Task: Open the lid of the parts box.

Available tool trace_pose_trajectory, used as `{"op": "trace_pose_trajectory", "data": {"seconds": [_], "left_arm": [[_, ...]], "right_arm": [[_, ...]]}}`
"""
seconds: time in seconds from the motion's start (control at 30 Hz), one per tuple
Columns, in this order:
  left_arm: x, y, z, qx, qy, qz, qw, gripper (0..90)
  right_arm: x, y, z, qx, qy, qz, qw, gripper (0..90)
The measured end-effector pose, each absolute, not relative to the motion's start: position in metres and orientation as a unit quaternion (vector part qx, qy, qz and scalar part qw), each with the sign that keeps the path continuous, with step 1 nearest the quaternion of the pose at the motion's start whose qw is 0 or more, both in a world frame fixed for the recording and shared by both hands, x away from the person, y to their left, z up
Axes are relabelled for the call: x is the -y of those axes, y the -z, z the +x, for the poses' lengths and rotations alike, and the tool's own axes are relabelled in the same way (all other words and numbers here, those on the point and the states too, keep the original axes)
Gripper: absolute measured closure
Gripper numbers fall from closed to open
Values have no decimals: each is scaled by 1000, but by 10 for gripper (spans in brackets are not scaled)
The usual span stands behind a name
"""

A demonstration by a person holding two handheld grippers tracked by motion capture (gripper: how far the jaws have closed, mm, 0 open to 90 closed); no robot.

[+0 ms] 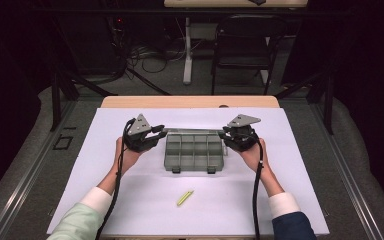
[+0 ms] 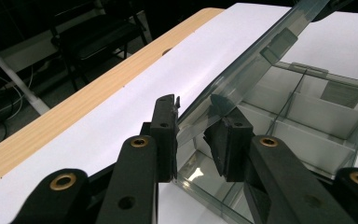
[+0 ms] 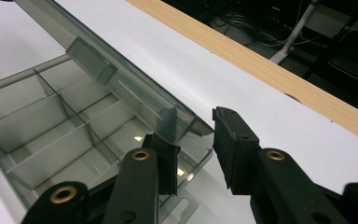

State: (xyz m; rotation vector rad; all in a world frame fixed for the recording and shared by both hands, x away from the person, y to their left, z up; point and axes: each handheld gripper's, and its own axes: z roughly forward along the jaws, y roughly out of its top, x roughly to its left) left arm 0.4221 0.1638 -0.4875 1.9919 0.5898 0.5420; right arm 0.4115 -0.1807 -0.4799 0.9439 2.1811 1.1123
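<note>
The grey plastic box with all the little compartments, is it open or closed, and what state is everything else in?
Compartment box: lid raised, compartments look empty.
Lid: tilted up, its two ends between the fingers of the two grippers.
Left gripper: fingers either side of the lid's corner; a gap shows at one.
Right gripper: fingers astride the lid's other corner, a gap at one.
Yellow-green marker: lying flat, untouched.

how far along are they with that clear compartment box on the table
Done: the lid of the box is unlatched and raised at a slant.
In hand: the left gripper and the right gripper each straddle one end of the lid; no firm pinch is visible.
Left: the compartments look empty, and the yellow-green pen lies apart on the white mat.
</note>
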Motion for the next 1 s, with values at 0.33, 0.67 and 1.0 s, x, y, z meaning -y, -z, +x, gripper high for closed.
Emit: {"op": "trace_pose_trajectory", "data": {"seconds": [0.33, 0.67, 1.0], "left_arm": [[-165, 487, 430, -255, -216, 811, 480, 753], [-164, 488, 438, -265, -210, 810, 478, 767], [-163, 491, 446, -281, -211, 805, 478, 789]], "right_arm": [[182, 484, 421, -798, -408, 363, 256, 751], [182, 487, 427, -792, -406, 372, 262, 784], [180, 486, 431, -788, -401, 378, 273, 803]]}}
